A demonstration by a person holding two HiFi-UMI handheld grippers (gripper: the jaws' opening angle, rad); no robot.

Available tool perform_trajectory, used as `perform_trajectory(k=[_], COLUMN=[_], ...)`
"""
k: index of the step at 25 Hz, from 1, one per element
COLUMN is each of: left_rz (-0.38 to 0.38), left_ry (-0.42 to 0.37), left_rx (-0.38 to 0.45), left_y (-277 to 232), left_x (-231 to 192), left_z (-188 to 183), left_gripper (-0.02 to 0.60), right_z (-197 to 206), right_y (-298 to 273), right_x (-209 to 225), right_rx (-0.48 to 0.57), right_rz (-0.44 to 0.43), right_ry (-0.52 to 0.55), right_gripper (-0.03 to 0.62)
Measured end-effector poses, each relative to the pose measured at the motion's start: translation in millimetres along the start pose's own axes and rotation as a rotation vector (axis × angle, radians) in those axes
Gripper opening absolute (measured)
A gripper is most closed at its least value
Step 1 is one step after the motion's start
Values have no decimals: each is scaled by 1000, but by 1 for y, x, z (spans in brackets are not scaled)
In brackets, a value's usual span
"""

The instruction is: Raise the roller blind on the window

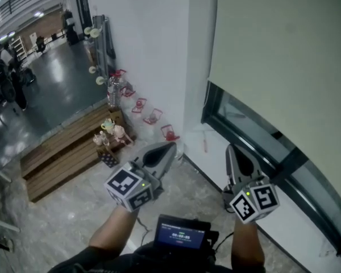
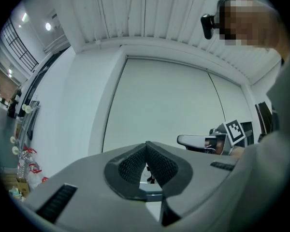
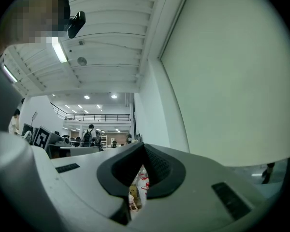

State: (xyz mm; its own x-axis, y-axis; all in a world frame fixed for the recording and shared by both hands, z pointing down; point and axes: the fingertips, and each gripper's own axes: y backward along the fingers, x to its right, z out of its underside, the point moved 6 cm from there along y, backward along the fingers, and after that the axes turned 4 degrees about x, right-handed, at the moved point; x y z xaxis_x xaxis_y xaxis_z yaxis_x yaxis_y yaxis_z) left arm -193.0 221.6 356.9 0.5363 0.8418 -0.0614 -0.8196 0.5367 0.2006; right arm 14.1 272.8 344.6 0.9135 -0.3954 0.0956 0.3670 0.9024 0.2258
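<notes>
The pale roller blind (image 1: 284, 56) hangs low over the window, its bottom edge slanting across the right of the head view. Below it shows a strip of dark window frame and glass (image 1: 256, 129). A thin cord (image 1: 205, 135) seems to hang by the frame's left edge. My left gripper (image 1: 171, 145) is shut and empty, pointing at the wall corner left of the window. My right gripper (image 1: 229, 148) is also shut and empty, just short of the sill. The blind (image 2: 169, 105) fills the left gripper view beyond the left gripper (image 2: 146, 144). In the right gripper view the blind (image 3: 232, 81) lies right of the right gripper (image 3: 144, 145).
A white wall column (image 1: 153, 50) stands left of the window. Red objects (image 1: 153, 117) sit on the floor along its base. Wooden steps (image 1: 62, 152) with small figures (image 1: 111, 132) lie to the left. A screen device (image 1: 182, 233) sits at the person's chest. People stand far back (image 1: 5, 78).
</notes>
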Motion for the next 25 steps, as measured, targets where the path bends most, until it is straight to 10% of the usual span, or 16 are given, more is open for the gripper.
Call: perform_trajectory(k=[25], left_rz=[-97], left_ry=[-41], left_rx=[-30], left_y=[-153], left_x=[-38], left_z=[17], left_gripper=[-11], right_z=[3], right_y=[-90], right_x=[144], right_rx=[11], right_rz=[-169], right_ry=[-43], right_gripper=[0])
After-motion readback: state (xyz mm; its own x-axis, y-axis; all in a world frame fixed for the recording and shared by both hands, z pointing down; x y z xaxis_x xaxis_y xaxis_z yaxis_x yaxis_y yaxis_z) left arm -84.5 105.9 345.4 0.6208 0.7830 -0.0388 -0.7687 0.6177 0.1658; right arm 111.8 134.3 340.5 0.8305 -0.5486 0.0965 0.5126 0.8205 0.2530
